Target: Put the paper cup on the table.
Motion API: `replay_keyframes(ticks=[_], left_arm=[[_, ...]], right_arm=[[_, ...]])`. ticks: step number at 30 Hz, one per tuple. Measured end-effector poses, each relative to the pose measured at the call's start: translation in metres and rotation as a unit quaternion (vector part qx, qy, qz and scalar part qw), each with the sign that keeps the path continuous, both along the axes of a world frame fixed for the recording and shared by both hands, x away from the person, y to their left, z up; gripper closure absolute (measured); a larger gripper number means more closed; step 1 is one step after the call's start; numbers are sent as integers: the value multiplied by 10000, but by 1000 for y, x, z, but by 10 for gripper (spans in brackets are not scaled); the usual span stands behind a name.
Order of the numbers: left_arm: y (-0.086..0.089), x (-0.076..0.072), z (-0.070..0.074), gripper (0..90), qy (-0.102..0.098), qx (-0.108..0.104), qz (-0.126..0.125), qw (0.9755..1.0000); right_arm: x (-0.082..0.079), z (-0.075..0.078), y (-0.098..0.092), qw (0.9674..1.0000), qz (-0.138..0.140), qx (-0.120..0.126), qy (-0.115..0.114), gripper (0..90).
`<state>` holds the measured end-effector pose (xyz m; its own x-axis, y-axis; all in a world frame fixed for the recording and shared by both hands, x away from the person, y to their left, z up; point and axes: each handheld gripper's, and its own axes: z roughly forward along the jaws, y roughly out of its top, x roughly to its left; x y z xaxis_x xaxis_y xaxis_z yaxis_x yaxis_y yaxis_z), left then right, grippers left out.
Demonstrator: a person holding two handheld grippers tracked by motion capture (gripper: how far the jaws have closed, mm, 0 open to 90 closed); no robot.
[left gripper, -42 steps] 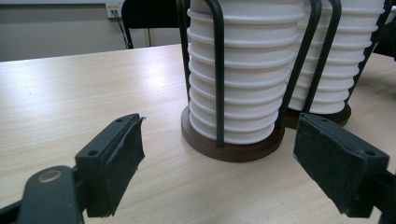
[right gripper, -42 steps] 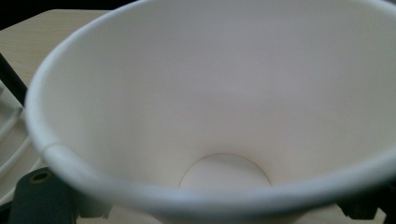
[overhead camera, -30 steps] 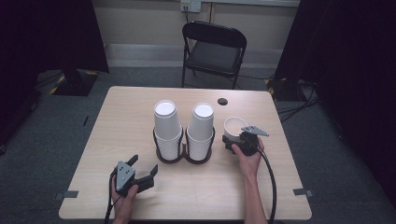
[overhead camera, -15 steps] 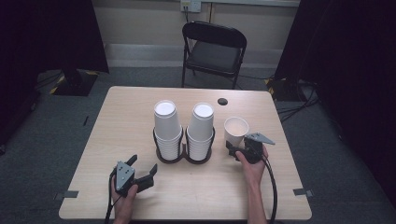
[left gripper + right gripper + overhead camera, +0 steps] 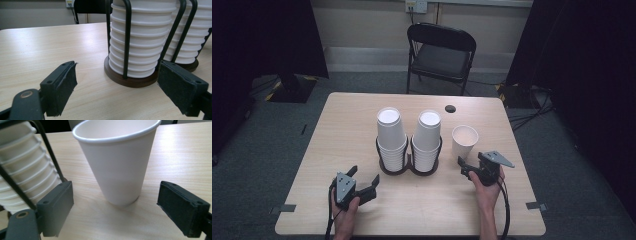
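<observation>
Overhead, pale wood table (image 5: 337, 150), dark curtains (image 5: 262, 35)

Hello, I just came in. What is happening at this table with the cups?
A person holds a gripper in each hand at a wooden table. The right gripper sits open just in front of a single paper cup, which stands upright on the table, not gripped. The left gripper rests open near two stacks of cups in a black wire holder.

Black hand-held gripper (image 5: 469, 168), grey plate — trailing cable
</observation>
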<state>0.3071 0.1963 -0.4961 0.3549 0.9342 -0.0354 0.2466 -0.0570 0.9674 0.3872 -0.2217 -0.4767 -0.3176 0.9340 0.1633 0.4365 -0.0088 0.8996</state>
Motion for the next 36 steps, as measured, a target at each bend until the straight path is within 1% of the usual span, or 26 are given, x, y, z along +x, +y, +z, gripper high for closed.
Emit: replay_keyframes(ticks=[3, 5, 7, 11, 14, 18, 20, 22, 24, 25, 27, 29, 30, 31, 32, 33, 34, 36], left_arm=[[0, 0, 0, 155, 30, -35, 13, 10000], [0, -1, 0, 155, 16, -44, 23, 10000], [1, -1, 0, 155, 30, -55, 15, 10000], [1, -2, 0, 155, 16, -30, 23, 10000], [0, -3, 0, 157, 18, -58, -5, 10000], [-1, -3, 0, 157, 21, -11, 24, 10000], [-1, -4, 0, 157, -17, -35, 68, 10000], [0, -5, 0, 158, -37, -66, 79, 9999], [0, -5, 0, 158, -49, -110, 90, 9999], [0, -5, 0, 158, -30, -104, 95, 9999], [0, -6, 0, 158, -69, -76, 94, 9999], [0, -7, 0, 158, -112, -42, 69, 9999], [-1, -7, 0, 158, -118, -43, 68, 9999], [0, -7, 0, 158, -135, 2, 89, 9999], [-1, -7, 0, 158, -137, -10, 74, 9999], [-1, -7, 0, 159, -147, -3, 81, 9999], [-1, -7, -1, 160, -180, -10, 114, 9998], [0, -7, -1, 163, -180, -19, 123, 9998]], right_arm=[[-10, 3, 2, 9999, 21, 41, -129, 131], [-16, 4, 5, 9998, 43, 36, -197, 132], [-23, 5, 9, 9994, 109, 51, -318, 141], [-36, 4, 17, 9989, 192, 70, -431, 152], [-46, 3, 23, 9984, 287, 111, -479, 154], [-56, 3, 33, 9977, 364, 35, -573, 160], [-61, 3, 38, 9973, 403, 21, -612, 171], [-68, 1, 45, 9968, 376, -158, -683, 179], [-71, -1, 48, 9964, 422, -102, -725, 174], [-74, -2, 50, 9959, 438, -68, -788, 163], [-77, -4, 54, 9952, 480, -100, -846, 155], [-79, -8, 57, 9947, 566, -100, -852, 155], [-79, -12, 58, 9949, 520, -175, -841, 155], [-79, -14, 58, 9949, 542, -150, -841, 155], [-78, -16, 58, 9951, 577, -85, -793, 155], [-77, -18, 58, 9956, 554, -98, -752, 154], [-77, -18, 58, 9955, 545, -105, -767, 151], [-77, -18, 58, 9959, 517, -95, -730, 146]])
